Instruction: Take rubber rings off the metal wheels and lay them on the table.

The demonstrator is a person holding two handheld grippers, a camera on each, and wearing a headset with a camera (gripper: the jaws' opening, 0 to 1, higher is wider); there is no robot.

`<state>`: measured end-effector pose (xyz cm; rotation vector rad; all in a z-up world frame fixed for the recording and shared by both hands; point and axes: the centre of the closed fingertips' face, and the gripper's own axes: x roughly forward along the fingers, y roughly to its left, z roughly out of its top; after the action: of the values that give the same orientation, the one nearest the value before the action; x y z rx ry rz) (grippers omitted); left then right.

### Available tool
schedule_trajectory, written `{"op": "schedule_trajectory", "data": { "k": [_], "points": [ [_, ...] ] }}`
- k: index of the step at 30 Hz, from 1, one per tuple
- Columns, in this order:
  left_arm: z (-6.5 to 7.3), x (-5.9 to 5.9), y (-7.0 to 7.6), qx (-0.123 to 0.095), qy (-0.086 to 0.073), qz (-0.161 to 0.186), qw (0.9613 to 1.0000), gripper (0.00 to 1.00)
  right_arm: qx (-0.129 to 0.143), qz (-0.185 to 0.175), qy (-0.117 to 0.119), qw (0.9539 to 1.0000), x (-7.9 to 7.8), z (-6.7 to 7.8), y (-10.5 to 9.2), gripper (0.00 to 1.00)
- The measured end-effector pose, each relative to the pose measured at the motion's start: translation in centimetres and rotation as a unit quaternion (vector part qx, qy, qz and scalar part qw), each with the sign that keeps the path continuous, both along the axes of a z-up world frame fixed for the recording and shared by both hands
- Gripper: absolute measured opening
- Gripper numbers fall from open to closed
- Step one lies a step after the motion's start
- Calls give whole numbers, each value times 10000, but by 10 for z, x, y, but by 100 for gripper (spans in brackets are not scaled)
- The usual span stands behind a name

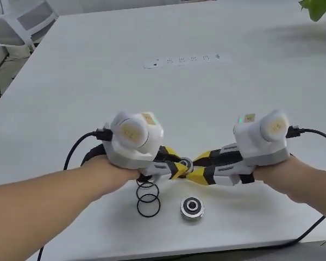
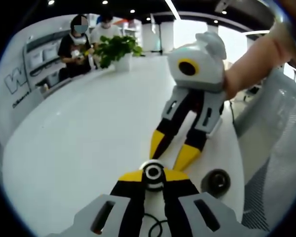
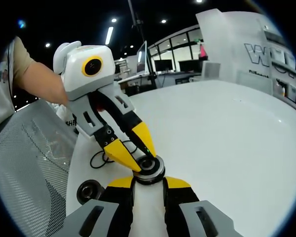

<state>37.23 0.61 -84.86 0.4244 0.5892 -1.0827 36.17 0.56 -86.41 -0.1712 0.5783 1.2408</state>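
A small metal wheel (image 1: pixel 183 163) hangs above the table between the two grippers, which meet tip to tip. My left gripper (image 2: pixel 153 178) comes in from the left, its yellow tips closed on either side of the wheel (image 2: pixel 153 172). My right gripper (image 3: pixel 149 183) faces it from the right, and its tips also press the wheel (image 3: pixel 149 169) from both sides. A rubber ring on this wheel is too small to make out. Two black rubber rings (image 1: pixel 148 198) lie on the table below. A second metal wheel (image 1: pixel 192 208) lies flat beside them.
The white table (image 1: pixel 217 92) stretches far ahead, with a flat power strip (image 1: pixel 187 60) in the middle. Black cables (image 1: pixel 76 149) trail from both grippers. The table's front edge (image 1: pixel 206 247) is close behind the loose wheel. A chair (image 1: pixel 22 24) stands at the far left.
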Motion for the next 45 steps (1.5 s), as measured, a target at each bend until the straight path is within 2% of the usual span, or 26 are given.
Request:
{"op": "schedule_trajectory", "data": {
  "k": [23, 26, 27, 31, 38, 45],
  "points": [
    [-1, 2, 0, -82, -12, 135, 9999, 13, -134, -25, -111, 9998, 1, -1, -4, 13],
    [-1, 2, -1, -74, -10, 134, 9999, 13, -216, 4, -140, 9997, 1, -2, -7, 7],
    [-1, 2, -1, -72, -12, 134, 9999, 13, -217, -39, -130, 9997, 2, -3, -9, 1],
    [-1, 2, -1, -76, -15, 155, 9999, 13, -207, -81, -109, 9997, 2, -3, -8, 1],
    [-1, 2, -1, -34, -22, 187, 9998, 13, -127, -255, 112, 9995, 2, -4, -9, 0],
    [-2, 2, -1, 56, -51, 169, 9998, 13, 127, -538, 516, 9971, 4, -2, -10, 0]
  ]
}}
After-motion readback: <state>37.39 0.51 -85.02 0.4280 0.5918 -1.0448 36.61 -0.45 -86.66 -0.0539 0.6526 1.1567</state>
